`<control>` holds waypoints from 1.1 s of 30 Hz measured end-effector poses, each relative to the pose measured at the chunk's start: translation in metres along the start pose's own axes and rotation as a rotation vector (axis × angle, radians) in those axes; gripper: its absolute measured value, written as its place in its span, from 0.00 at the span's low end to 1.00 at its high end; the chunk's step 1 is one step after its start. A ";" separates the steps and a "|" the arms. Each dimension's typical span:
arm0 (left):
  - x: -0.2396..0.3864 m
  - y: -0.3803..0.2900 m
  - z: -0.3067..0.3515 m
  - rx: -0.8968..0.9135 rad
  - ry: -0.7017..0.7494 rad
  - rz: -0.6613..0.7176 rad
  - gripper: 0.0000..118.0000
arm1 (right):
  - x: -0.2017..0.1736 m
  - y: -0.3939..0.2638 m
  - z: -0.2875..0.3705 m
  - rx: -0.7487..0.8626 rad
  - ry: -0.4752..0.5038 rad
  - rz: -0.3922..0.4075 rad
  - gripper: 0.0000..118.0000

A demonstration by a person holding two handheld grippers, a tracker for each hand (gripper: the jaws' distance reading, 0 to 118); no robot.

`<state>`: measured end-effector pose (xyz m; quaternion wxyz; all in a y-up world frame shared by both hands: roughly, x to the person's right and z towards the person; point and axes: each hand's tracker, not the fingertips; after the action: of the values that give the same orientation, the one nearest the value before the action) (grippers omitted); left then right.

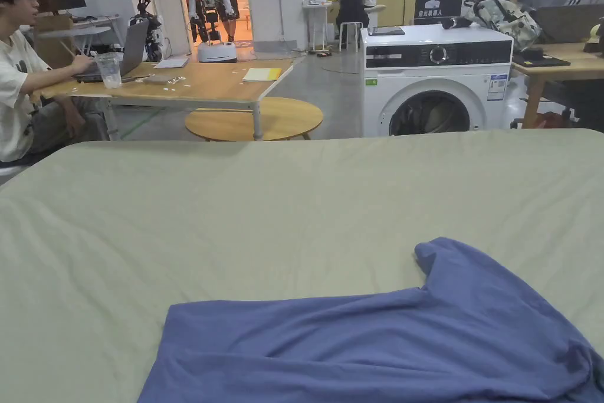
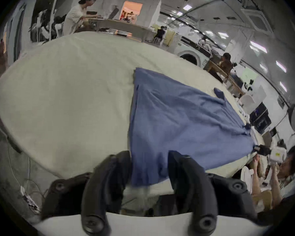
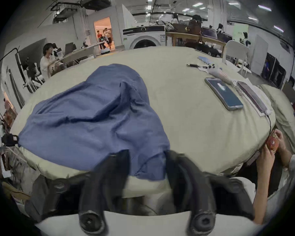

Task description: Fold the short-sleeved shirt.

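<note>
A blue short-sleeved shirt (image 1: 377, 345) lies spread and creased on the pale green bed sheet (image 1: 295, 215), at the near edge. One sleeve (image 1: 448, 262) points away from me. In the left gripper view my left gripper (image 2: 149, 154) has a corner of the shirt (image 2: 177, 117) filling the gap between its jaws, and the cloth hangs off the bed edge. In the right gripper view my right gripper (image 3: 146, 152) holds another corner of the shirt (image 3: 95, 113) the same way. Each view shows the shirt drawn to a point at the other gripper: the right gripper (image 2: 260, 150) and the left gripper (image 3: 10, 140).
Two phones (image 3: 224, 93) and a pen (image 3: 194, 65) lie on the bed to the right of the shirt. A person's hands (image 3: 271, 147) hold a red thing at the bed's right edge. A washing machine (image 1: 436, 79) and a table with a seated person (image 1: 23, 79) stand beyond the bed.
</note>
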<state>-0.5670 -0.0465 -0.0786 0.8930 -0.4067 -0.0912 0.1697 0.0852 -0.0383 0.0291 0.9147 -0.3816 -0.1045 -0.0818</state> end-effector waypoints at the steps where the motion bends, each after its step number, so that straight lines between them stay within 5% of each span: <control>1: -0.002 0.001 0.004 0.020 -0.017 0.012 0.38 | 0.002 -0.001 0.003 0.008 0.011 -0.005 0.44; 7: 0.043 0.027 0.043 0.244 0.038 -0.210 0.38 | -0.013 0.032 0.038 0.213 0.031 0.031 0.44; 12: 0.109 0.055 0.054 0.414 -0.006 -0.341 0.38 | -0.062 0.074 0.039 0.306 0.158 0.101 0.44; 15: 0.133 0.068 0.045 0.422 -0.058 -0.337 0.36 | -0.095 0.090 0.024 0.318 0.215 0.134 0.30; 16: 0.139 0.069 0.042 0.422 -0.076 -0.336 0.29 | -0.102 0.094 0.016 0.316 0.234 0.149 0.19; 17: 0.140 0.068 0.040 0.425 -0.100 -0.346 0.03 | -0.112 0.096 0.011 0.318 0.250 0.155 0.04; 18: 0.143 0.067 0.038 0.435 -0.123 -0.360 0.00 | -0.118 0.097 0.007 0.322 0.257 0.155 0.00; 22: 0.141 0.069 0.037 0.405 -0.154 -0.343 0.00 | -0.136 0.100 -0.007 0.300 0.327 0.155 0.00; 27: 0.113 0.113 0.024 0.344 -0.022 -0.284 0.00 | -0.136 0.100 -0.021 0.274 0.342 0.169 0.00; 28: 0.104 0.127 0.011 0.274 -0.004 -0.242 0.05 | -0.134 0.099 -0.023 0.265 0.356 0.165 0.00; 29: 0.097 0.142 -0.006 0.171 0.015 -0.207 0.26 | -0.131 0.098 -0.024 0.259 0.365 0.159 0.00; 30: 0.088 0.152 -0.023 0.088 0.020 -0.184 0.34 | -0.128 0.097 -0.026 0.254 0.372 0.152 0.00; 33: 0.070 0.175 -0.079 0.007 0.031 -0.134 0.36 | -0.119 0.096 -0.030 0.226 0.381 0.124 0.00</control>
<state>-0.5183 0.0321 -0.2604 0.9051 -0.3991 -0.1038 0.1035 -0.0036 0.0151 -0.0871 0.9581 -0.2603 0.0854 -0.0837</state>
